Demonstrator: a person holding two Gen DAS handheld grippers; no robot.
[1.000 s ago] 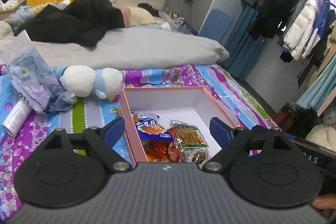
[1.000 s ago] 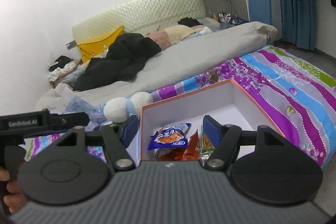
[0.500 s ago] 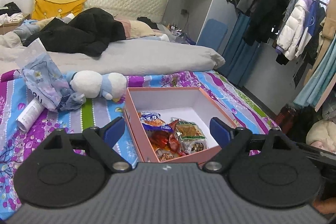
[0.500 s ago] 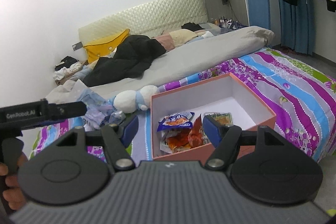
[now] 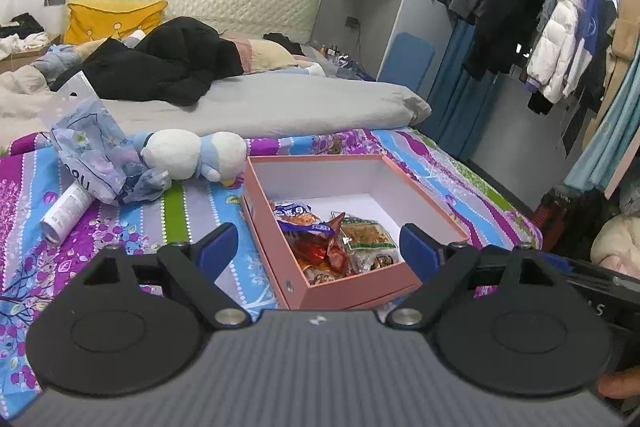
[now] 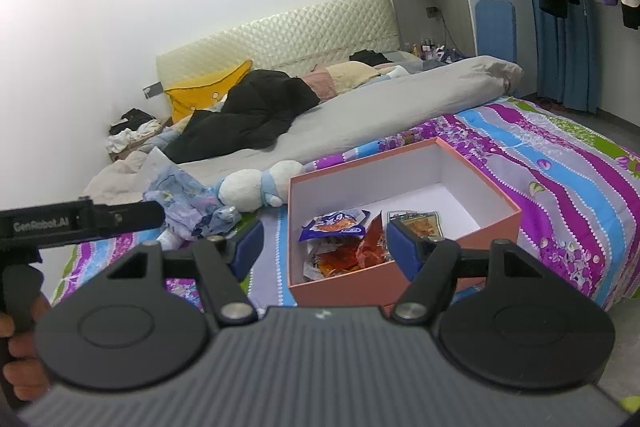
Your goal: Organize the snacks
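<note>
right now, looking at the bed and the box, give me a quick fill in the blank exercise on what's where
1. The snack packets lie inside a pink ____.
2. The white plush toy lies on the striped bedspread, outside the box, ____ its far left corner.
3. The left gripper and the right gripper each hold ____.
4. The pillow at the headboard is ____.

Missing words: box; beside; nothing; yellow

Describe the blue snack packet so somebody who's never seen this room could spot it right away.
Find the pink box with white inside walls on the striped purple bedspread. Its snacks are heaped at the near end. The blue snack packet lies on the heap's left side, the only blue wrapper there, beside a red wrapper and a green-edged clear packet.
</note>
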